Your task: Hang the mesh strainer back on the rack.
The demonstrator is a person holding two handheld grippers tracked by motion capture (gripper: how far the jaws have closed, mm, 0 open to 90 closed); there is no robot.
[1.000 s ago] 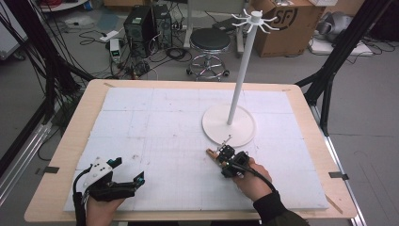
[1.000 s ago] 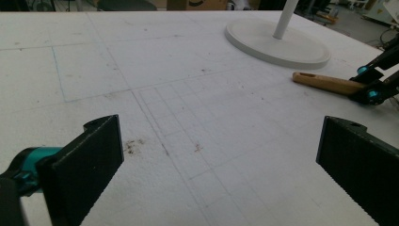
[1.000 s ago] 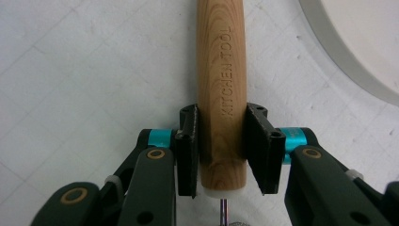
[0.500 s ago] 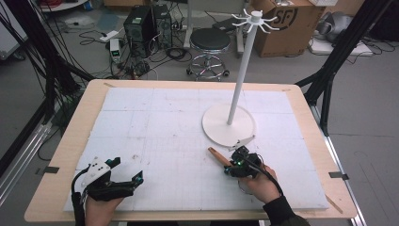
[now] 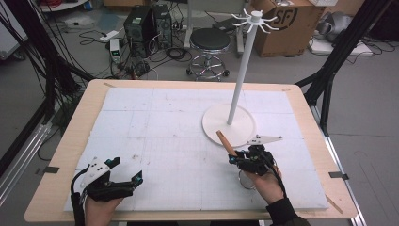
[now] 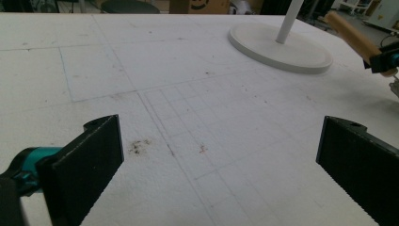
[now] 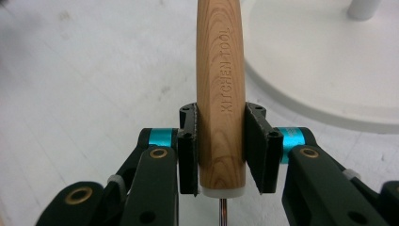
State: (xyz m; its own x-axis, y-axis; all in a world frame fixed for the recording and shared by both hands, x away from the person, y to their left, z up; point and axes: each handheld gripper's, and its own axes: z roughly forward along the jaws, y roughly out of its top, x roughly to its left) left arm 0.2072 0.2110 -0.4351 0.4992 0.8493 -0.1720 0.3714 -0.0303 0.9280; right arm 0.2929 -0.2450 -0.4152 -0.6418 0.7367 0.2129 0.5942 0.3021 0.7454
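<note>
A kitchen tool with a wooden handle (image 5: pixel 225 141) (image 7: pixel 220 84) marked "KITCHEN TOOL" is clamped between the jaws of my right gripper (image 5: pixel 242 159) (image 7: pixel 220 150). The handle slants up and left, its tip close to the round base (image 5: pixel 229 125) of a white hanging stand. A thin metal stem leaves the handle's lower end, and a wire loop (image 5: pixel 244 180) shows beside the hand. My left gripper (image 5: pixel 126 170) (image 6: pixel 221 160) rests open at the table's front left, with bare mat between its jaws. In the left gripper view the handle (image 6: pixel 353 37) is at far right.
The stand's white pole (image 5: pixel 240 70) rises from the base to a crown of hooks (image 5: pixel 255 19). A white mat (image 5: pixel 164 122) covers the wooden table (image 5: pixel 75 122). A stool, boxes and cables lie on the floor beyond the far edge.
My right gripper has shifted to the right with the tool, and the wooden handle's tip has risen and swung toward the stand base. The left gripper has stayed put.
</note>
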